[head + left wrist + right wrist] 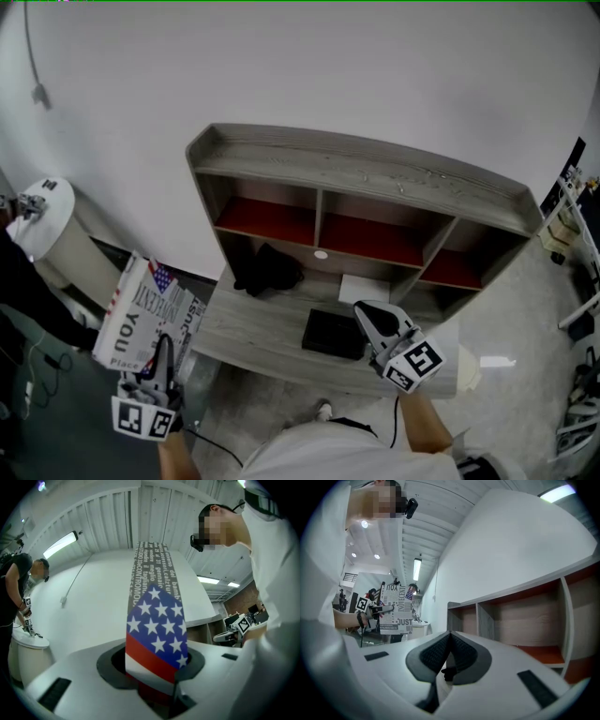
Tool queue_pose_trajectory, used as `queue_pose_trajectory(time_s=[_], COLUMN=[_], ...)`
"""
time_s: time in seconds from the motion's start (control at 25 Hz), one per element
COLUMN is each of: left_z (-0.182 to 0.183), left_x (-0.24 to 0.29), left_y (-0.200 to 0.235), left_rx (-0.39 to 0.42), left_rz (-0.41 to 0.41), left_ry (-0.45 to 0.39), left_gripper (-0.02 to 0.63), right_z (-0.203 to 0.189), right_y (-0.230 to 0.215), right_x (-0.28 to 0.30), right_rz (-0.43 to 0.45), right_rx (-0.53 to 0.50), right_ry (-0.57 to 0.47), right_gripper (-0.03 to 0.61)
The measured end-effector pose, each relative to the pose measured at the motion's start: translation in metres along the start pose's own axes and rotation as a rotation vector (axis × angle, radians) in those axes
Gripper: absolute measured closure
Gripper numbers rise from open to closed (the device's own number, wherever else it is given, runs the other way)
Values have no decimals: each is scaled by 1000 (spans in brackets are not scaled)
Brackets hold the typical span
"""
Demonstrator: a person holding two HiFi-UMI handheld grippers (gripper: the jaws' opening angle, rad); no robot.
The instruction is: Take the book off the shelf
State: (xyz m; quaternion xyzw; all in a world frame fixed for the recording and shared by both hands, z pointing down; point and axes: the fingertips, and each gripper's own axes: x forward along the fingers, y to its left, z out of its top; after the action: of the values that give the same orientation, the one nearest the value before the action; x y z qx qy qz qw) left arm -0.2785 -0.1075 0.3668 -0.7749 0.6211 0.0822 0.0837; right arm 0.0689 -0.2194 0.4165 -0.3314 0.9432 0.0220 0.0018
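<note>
The left gripper (157, 361) is clamped on a thin book (145, 323) with black-and-white newspaper print and a stars-and-stripes flag on its cover. In the left gripper view, the left gripper (157, 667) has its jaws pressed on the bottom edge of the book (154, 620), and the book stands up from them toward 12 o'clock. The book is off the grey wooden shelf (375, 178) with red back panels. In the head view it is held in the air at about 8 o'clock from the shelf, well apart from it.

The right gripper (367, 321) is over the shelf's low front board, at about 5 o'clock in the head view. In the right gripper view, the right gripper (449, 653) has its jaws together with nothing between them. That view also shows the book (396, 609) far off at 9 o'clock and the shelf (511, 616) at 3 o'clock.

A flat black box (333, 333) lies on the low board, just beside the right gripper at its 9 o'clock. A crumpled black cloth (267, 270) sits in the low left space of the shelf. The shelf stands against a plain white wall (281, 66). A white round stand (42, 220) is at 9 o'clock in the head view.
</note>
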Motion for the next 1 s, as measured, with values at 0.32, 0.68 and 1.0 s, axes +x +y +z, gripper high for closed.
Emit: queue_pose_trajectory(time_s=[0.32,0.68,1.0], left_z=[-11,-18,-6], left_x=[-30,-70,-58], left_y=[6,13,12], left_rx=[-23,-43,-112], left_rz=[119,234,220], left_ry=[3,39,-35], left_gripper=[445,445,445], right_z=[-9,-6,0], right_y=[-5,-16,-24], right_x=[7,0,-3], right_rz=[-3,-55,-116], right_rx=[11,3,5], right_ry=[21,36,30], right_gripper=[555,555,555])
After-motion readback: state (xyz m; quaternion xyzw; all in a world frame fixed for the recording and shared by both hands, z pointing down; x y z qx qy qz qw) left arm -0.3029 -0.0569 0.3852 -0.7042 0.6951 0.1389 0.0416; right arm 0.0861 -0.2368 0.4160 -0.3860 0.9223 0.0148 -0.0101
